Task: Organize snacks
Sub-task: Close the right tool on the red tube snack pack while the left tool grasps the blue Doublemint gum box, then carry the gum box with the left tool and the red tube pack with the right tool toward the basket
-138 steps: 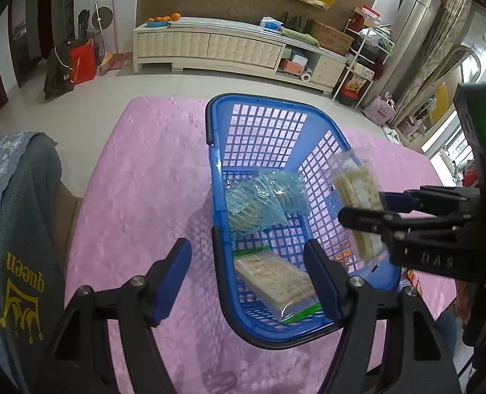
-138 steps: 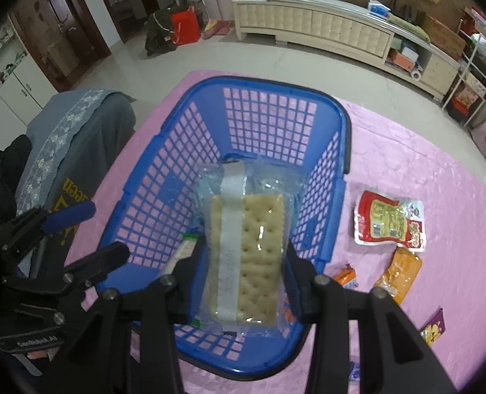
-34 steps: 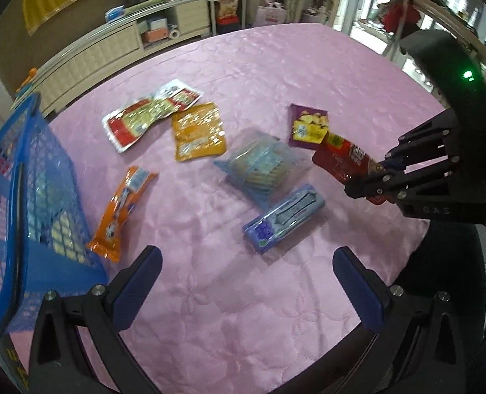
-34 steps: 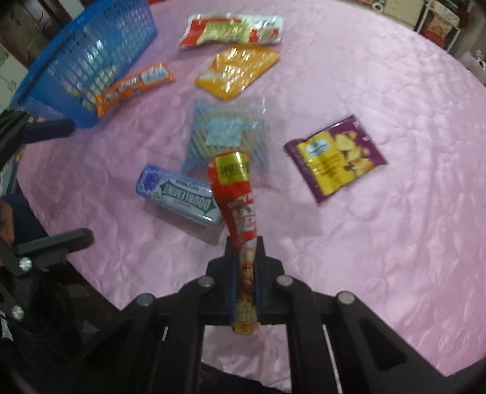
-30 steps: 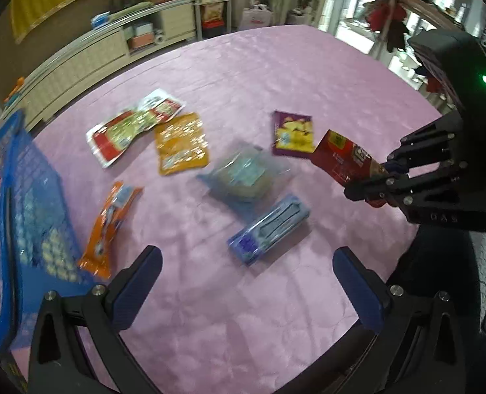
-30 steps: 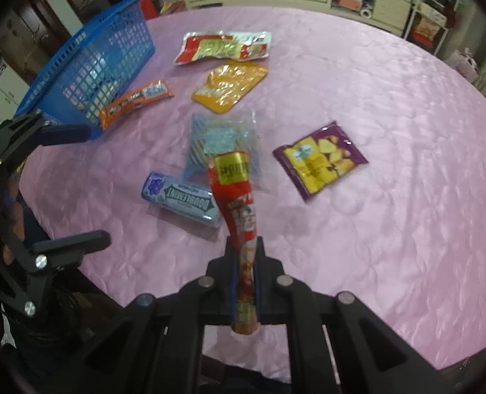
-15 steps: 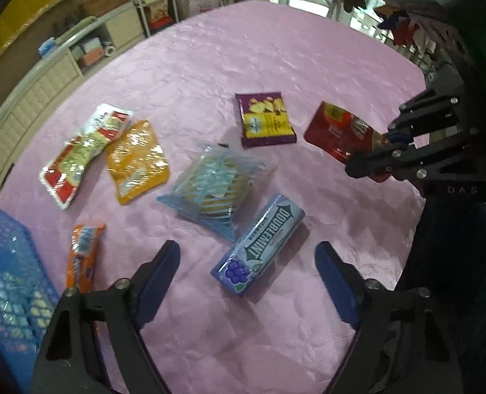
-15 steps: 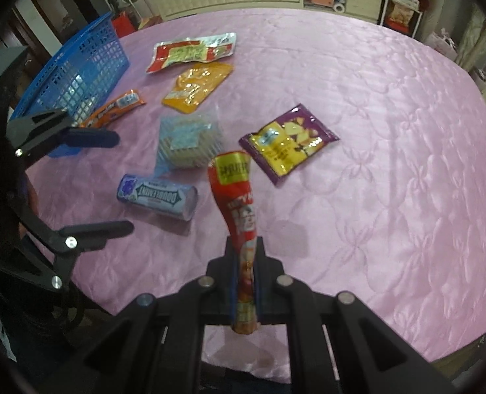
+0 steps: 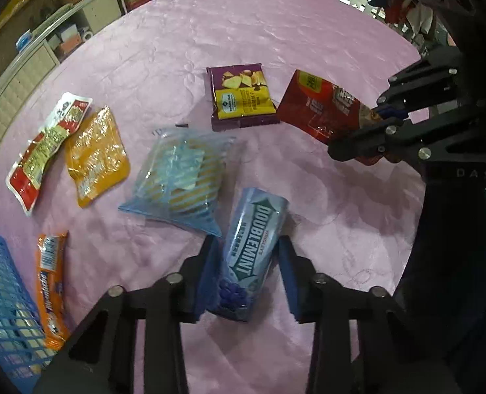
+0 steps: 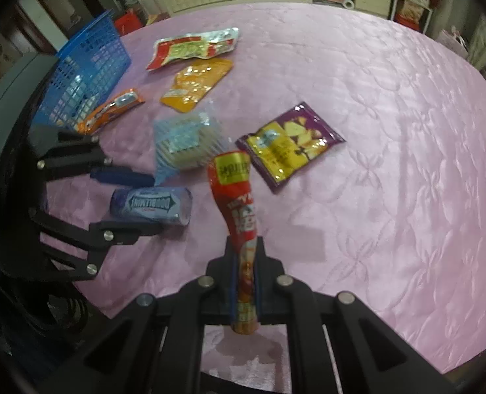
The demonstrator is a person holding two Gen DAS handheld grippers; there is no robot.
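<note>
My left gripper (image 9: 247, 262) has its blue pads on either side of a blue Doublemint gum pack (image 9: 251, 249) that lies on the pink table; a small gap still shows on the right side. The pack also shows in the right wrist view (image 10: 151, 205), between the left fingers. My right gripper (image 10: 244, 282) is shut on a red snack packet (image 10: 238, 213) and holds it above the table; the packet also shows in the left wrist view (image 9: 321, 111). The blue basket (image 10: 85, 65) stands at the table's left.
On the pink tablecloth (image 10: 390, 131) lie a purple chip bag (image 9: 239, 97), a clear blue cracker bag (image 9: 180, 177), a yellow pouch (image 9: 95, 159), a red-and-silver pouch (image 9: 46, 144) and an orange bar (image 9: 49, 279) beside the basket (image 9: 0, 312).
My left gripper has dropped down to the gum pack and narrowed its jaws around it. The right gripper still holds the red packet up, shifted slightly right.
</note>
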